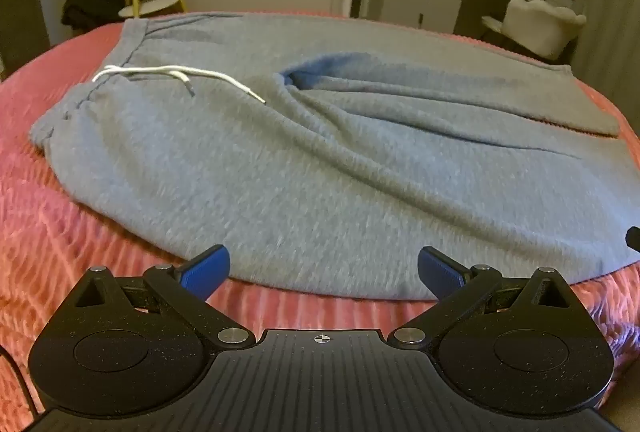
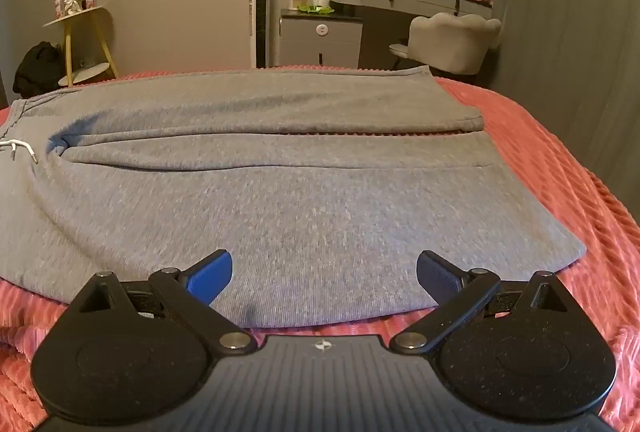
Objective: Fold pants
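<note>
Grippers poised at the pants' near edge, nothing grasped.

Grey pants (image 1: pixel 320 160) lie spread across the pink bedspread (image 1: pixel 60 232), filling mid-frame; left gripper (image 1: pixel 323 274) and right gripper (image 2: pixel 324 274) both gape wide, likely readying a lengthwise fold.

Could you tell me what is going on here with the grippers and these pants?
A person holds two grippers over grey pants spread flat on a pink bedspread. The left gripper and the right gripper are both open at the near edge of the fabric, gripping nothing. The white drawstring lies loose on top. No fold has been made yet.
</note>
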A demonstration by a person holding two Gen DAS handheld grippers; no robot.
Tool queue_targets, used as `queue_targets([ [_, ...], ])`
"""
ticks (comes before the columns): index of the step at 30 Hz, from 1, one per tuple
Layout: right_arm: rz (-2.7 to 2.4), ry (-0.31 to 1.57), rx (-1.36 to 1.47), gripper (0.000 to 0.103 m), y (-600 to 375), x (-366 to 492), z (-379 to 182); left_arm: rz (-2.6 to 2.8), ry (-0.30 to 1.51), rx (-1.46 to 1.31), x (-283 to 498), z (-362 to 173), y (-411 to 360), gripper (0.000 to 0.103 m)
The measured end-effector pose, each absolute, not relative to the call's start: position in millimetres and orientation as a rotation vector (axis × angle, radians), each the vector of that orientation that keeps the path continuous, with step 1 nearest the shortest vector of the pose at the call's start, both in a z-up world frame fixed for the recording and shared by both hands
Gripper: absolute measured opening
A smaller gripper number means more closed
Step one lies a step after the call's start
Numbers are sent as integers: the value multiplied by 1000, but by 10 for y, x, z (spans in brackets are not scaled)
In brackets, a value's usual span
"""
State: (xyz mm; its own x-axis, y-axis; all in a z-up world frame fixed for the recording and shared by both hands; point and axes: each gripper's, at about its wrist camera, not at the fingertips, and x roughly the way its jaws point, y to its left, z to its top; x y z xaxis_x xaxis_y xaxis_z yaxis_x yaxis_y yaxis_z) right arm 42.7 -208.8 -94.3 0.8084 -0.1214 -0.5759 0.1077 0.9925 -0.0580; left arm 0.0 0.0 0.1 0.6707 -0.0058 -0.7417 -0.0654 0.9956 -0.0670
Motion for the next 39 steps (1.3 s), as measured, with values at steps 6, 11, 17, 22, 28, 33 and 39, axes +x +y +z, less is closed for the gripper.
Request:
queue_targets([
  [6, -121, 619, -26, 99, -2095, 423, -945, 29, 833, -98, -33, -30, 33, 103],
  [11, -127, 614, -20, 99, -2116, 422, -921, 36, 849, -136, 1, -42, 60, 103],
  [17, -126, 613, -21, 99, -2107, 422, -922, 39, 858, -154, 1, -48, 81, 103],
  [22, -132, 613, -12, 99, -2117, 427, -945, 41, 861, -163, 3, -48, 89, 103],
  [28, -131, 612, -13, 99, -2121, 425, -946, 40, 864, -169, 5, -50, 95, 103],
  [33, -133, 611, -12, 99, -2130, 420, -944, 41, 867, -177, 12, -54, 106, 103],
  [39, -132, 610, -13, 99, -2128, 421, -942, 41, 869, -180, 8, -50, 112, 103],
])
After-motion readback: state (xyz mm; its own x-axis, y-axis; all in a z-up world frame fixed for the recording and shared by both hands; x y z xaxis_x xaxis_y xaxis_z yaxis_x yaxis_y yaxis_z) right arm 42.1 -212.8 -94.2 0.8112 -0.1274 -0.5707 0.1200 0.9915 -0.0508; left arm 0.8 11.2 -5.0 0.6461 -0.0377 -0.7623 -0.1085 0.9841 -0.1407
